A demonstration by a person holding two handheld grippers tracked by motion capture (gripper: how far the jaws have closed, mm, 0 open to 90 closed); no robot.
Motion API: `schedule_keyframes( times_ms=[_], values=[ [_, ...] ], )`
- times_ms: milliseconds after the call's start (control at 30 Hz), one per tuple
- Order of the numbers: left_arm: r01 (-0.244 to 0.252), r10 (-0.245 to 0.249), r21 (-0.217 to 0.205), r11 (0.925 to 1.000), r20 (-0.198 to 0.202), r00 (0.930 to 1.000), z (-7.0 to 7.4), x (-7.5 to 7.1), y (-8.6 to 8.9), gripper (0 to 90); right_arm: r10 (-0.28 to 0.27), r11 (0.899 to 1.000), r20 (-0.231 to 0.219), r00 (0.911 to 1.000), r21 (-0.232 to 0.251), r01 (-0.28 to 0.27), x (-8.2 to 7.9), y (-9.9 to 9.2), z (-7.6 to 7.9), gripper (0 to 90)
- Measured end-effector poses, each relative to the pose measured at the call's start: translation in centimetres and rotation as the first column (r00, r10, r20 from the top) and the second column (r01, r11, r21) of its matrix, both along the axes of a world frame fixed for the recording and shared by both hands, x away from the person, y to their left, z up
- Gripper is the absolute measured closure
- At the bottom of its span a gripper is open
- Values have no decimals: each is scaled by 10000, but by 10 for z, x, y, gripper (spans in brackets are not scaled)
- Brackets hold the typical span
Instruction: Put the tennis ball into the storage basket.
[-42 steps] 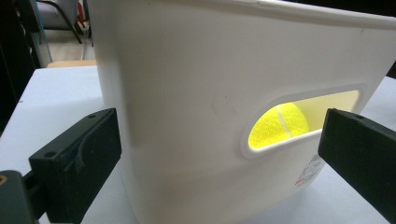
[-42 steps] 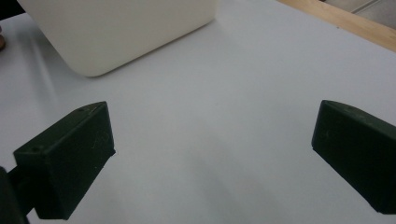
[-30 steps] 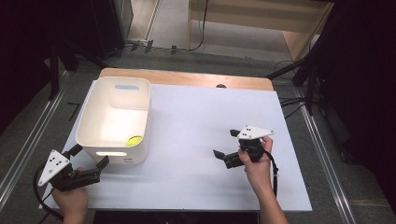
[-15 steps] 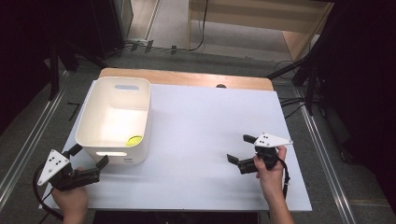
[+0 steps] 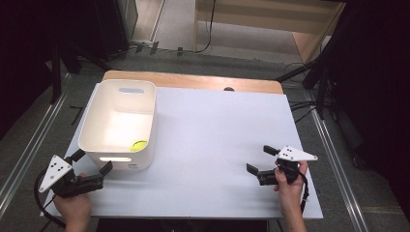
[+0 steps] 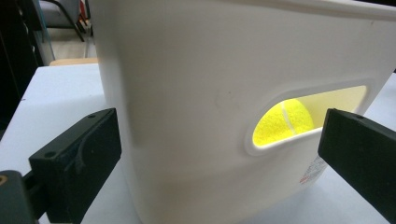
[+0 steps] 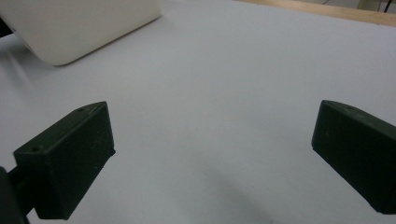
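A white plastic bin (image 5: 119,125) stands on the left of the white table (image 5: 212,145). Inside it, at the near right corner, lies a yellow tennis ball (image 5: 139,145). In the left gripper view the ball (image 6: 283,122) shows through the handle slot of the bin (image 6: 196,93). My left gripper (image 5: 92,161) is open just in front of the bin's near wall, holding nothing. Over the table's near right part my right gripper (image 5: 261,159) is open too, with bare tabletop (image 7: 224,84) between its jaws and the bin (image 7: 79,28) far off.
A wooden strip (image 5: 193,81) runs along the table's far edge. Metal rails (image 5: 29,145) flank the table on the floor, and cables (image 5: 208,38) lie beyond it. A wooden frame (image 5: 270,19) stands at the back.
My right gripper has drawn back toward the near right edge of the table, still open. The left gripper has stayed by the bin.
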State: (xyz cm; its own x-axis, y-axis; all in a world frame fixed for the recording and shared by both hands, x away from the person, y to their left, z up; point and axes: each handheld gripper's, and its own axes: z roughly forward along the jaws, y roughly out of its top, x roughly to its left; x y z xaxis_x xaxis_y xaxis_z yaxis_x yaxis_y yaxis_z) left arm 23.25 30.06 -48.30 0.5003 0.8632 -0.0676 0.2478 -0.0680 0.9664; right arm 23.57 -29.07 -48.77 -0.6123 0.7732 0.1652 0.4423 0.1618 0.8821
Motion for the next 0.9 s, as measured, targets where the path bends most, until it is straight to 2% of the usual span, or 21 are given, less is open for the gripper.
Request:
schedule_keyframes(
  times_ms=[600, 900],
  values=[
    [17, -17, -25, 10000, -16, 10000, 0, 0, 0, 0, -778, 9969, 298, 9965, 126, 775, -22, -32, -10, 0],
    [15, -15, -25, 10000, -22, 10000, 0, 0, 0, 0, -1254, 9917, 200, 9919, 322, 1248, -35, -52, -14, 0]
  ],
)
